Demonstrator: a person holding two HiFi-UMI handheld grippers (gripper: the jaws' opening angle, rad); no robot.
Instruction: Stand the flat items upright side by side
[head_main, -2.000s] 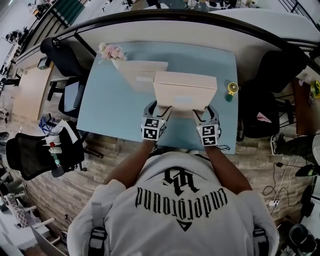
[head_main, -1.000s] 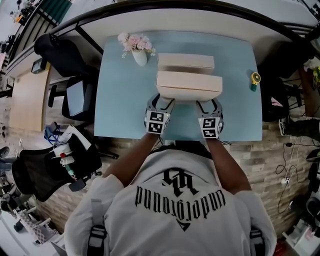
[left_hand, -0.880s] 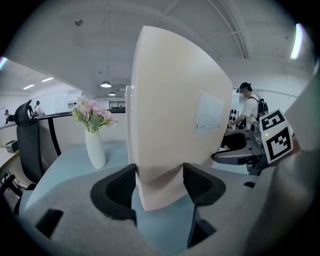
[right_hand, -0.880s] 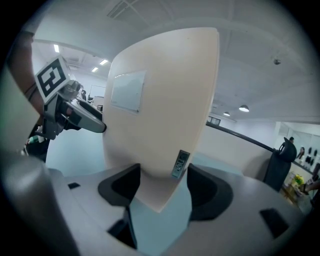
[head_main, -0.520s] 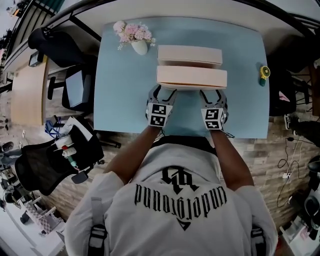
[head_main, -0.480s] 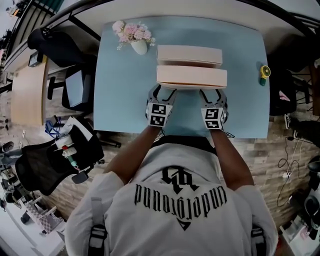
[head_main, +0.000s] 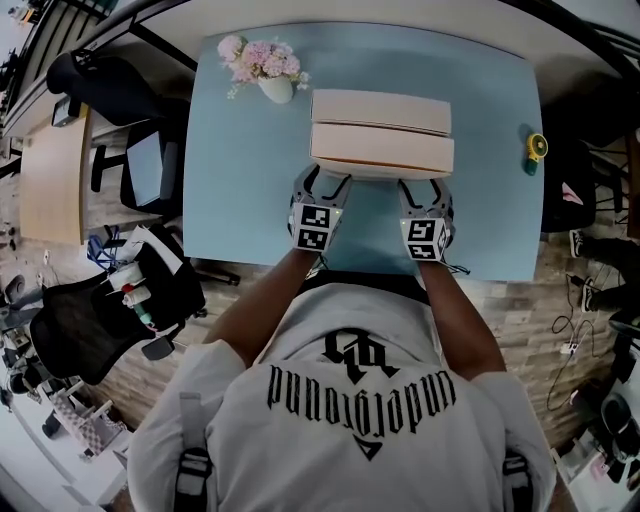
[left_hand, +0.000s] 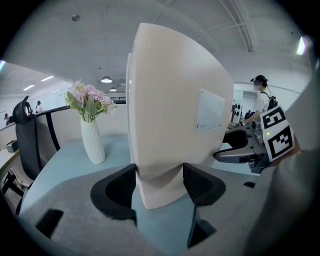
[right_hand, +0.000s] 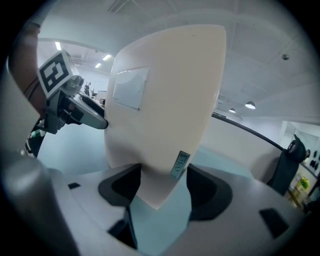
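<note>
Pads (left_hand: 199, 181) of the left gripper (left_hand: 160, 186) clamp the near box (left_hand: 172, 110) at one lower corner, one dark pad on each broad face. The right gripper (right_hand: 162, 189) grips the same box at its other end in the same way, so the box is held on edge between the two. In the head view it sits at the centre of the light blue table (head_main: 235, 190), just in front of the far box (head_main: 380, 111), which also stands on edge, their long sides parallel; whether the two touch cannot be told. The tabletop is smooth and matte, over a plank-patterned floor (head_main: 510, 300), with black office chairs (head_main: 95, 80) at the left of the frame. A white vase (head_main: 277, 90) of pink flowers (head_main: 262, 58) stands to the upper left of the boxes, and a small yellow object (head_main: 537, 148) sits near the table's right edge. Both boxes are cream, plain, flat and rectangular; the near one bears a white label (left_hand: 210, 111) and a small green tag (right_hand: 179, 165).
</note>
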